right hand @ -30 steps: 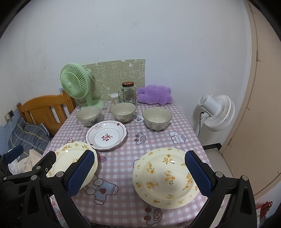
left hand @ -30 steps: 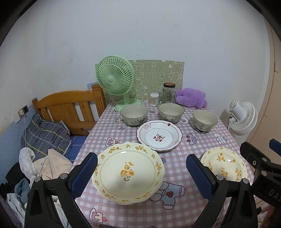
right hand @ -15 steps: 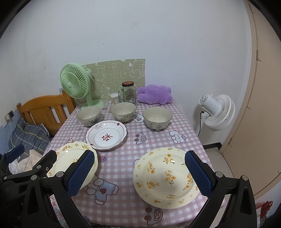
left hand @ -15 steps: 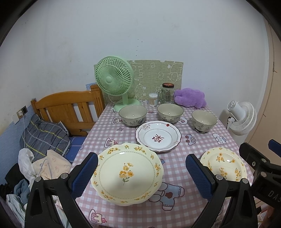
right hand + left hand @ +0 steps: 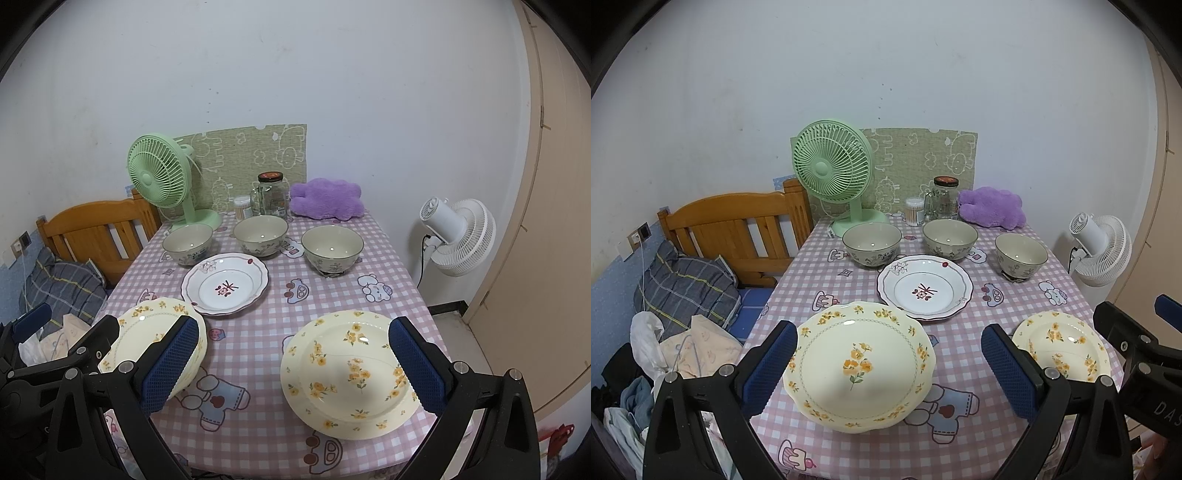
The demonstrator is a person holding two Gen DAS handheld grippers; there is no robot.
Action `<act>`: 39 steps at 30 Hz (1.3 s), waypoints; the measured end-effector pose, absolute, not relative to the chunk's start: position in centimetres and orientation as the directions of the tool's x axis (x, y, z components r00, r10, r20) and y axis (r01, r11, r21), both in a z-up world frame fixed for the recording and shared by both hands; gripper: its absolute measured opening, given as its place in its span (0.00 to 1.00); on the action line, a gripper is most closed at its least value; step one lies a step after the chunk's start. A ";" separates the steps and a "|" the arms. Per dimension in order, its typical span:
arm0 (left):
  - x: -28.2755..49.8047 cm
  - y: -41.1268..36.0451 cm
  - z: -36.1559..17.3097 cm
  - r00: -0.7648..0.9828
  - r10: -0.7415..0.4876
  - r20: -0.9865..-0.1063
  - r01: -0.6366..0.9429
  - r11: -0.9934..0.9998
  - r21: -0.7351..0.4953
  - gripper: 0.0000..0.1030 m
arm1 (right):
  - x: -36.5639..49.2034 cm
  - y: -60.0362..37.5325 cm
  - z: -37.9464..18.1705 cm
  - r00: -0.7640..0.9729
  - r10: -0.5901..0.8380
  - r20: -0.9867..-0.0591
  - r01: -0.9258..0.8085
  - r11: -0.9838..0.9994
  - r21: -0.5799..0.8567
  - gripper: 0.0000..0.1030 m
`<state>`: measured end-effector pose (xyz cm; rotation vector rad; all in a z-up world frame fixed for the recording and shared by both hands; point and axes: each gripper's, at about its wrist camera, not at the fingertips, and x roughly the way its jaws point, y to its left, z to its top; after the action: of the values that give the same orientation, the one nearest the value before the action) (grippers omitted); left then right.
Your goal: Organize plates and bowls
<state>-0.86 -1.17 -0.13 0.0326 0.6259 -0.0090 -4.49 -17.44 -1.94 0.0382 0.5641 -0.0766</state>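
Nothing looks stacked yet: both the left gripper (image 5: pixel 888 363) and right gripper (image 5: pixel 293 363) hang open above the table (image 5: pixel 258 354), each apparently over its own yellow-flowered plate (image 5: pixel 858 365) (image 5: pixel 349 373), bowls (image 5: pixel 950 237) untouched behind.

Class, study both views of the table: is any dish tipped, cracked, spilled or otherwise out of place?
Nothing stands out. The three bowls sit upright in a row, the white plate and two yellow plates lie flat and whole, and the tablecloth shows no spill.
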 end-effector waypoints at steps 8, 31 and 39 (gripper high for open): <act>-1.0 -1.1 0.2 0.819 0.004 -0.574 0.013 1.000 0.025 0.97 | -4.5 -17.5 -1.9 0.845 -0.062 -0.531 0.083 0.996 0.016 1.00; -0.4 -4.6 -4.0 0.758 0.061 -0.650 -0.055 0.998 0.029 0.95 | -2.8 -21.0 -6.0 0.807 -0.005 -0.590 0.020 1.000 0.018 1.00; 1.1 -4.4 -5.8 0.724 0.064 -0.687 -0.061 0.998 0.029 0.93 | -1.4 -20.9 -7.1 0.777 0.003 -0.629 0.016 1.000 0.024 1.00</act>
<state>1.10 -4.41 -5.81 0.0047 0.7585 0.0691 -1.45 -20.92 -7.15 0.0289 0.6804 -0.0074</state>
